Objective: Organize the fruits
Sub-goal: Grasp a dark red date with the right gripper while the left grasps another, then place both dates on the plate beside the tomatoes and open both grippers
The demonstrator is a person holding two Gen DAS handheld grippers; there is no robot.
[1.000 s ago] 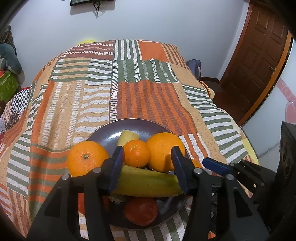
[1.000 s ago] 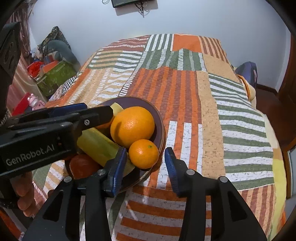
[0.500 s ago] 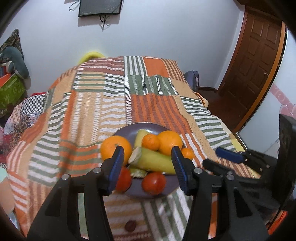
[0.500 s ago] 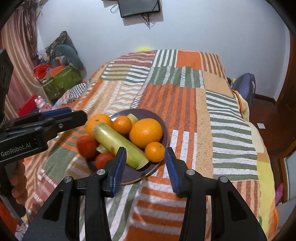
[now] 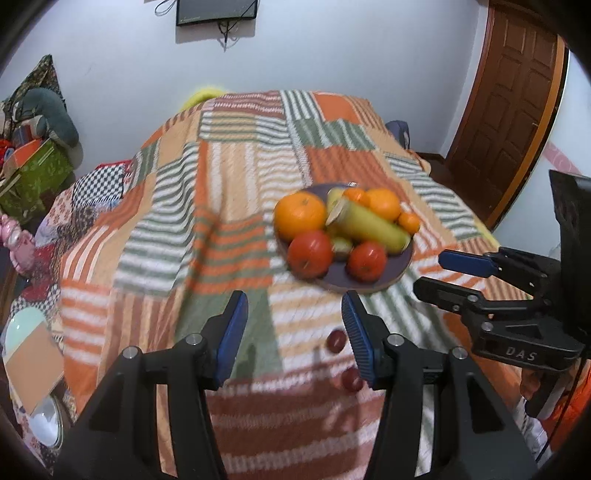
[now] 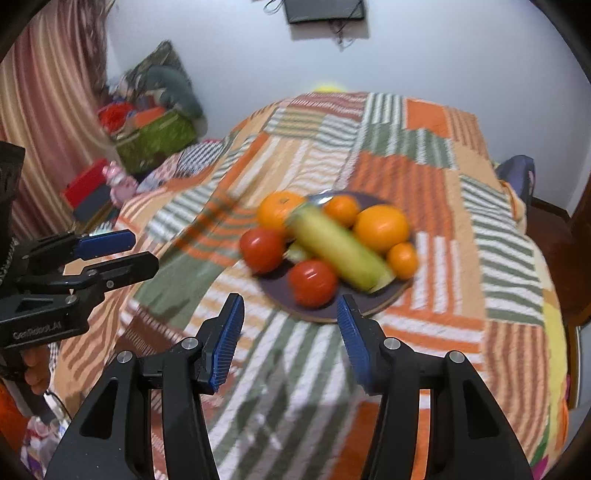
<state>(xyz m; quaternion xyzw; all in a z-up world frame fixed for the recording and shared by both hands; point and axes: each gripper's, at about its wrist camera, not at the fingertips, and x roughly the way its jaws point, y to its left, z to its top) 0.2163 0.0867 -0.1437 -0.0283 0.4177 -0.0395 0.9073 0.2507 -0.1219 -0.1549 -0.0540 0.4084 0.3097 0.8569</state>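
Note:
A dark round plate (image 5: 373, 282) sits on a striped patchwork bedspread (image 5: 221, 177). It holds several oranges (image 5: 300, 216), two red tomatoes (image 5: 310, 254), and a long yellow-green fruit (image 5: 369, 225). Two small dark red fruits (image 5: 336, 340) lie on the bedspread near the front edge. My left gripper (image 5: 293, 325) is open and empty, well back from the plate. My right gripper (image 6: 290, 328) is open and empty, just short of the plate (image 6: 325, 315); the right wrist view also shows the tomatoes (image 6: 312, 282) and oranges (image 6: 380, 227).
A brown door (image 5: 506, 110) is at the right. Boxes and soft toys (image 5: 33, 162) are piled left of the bed. A screen (image 5: 216, 11) hangs on the back wall. A light round dish (image 5: 22, 325) lies low at the left.
Both grippers have pulled back and up from the plate, which now looks smaller and farther. The left gripper no longer straddles the long yellow-green fruit. Two small red fruits came into view.

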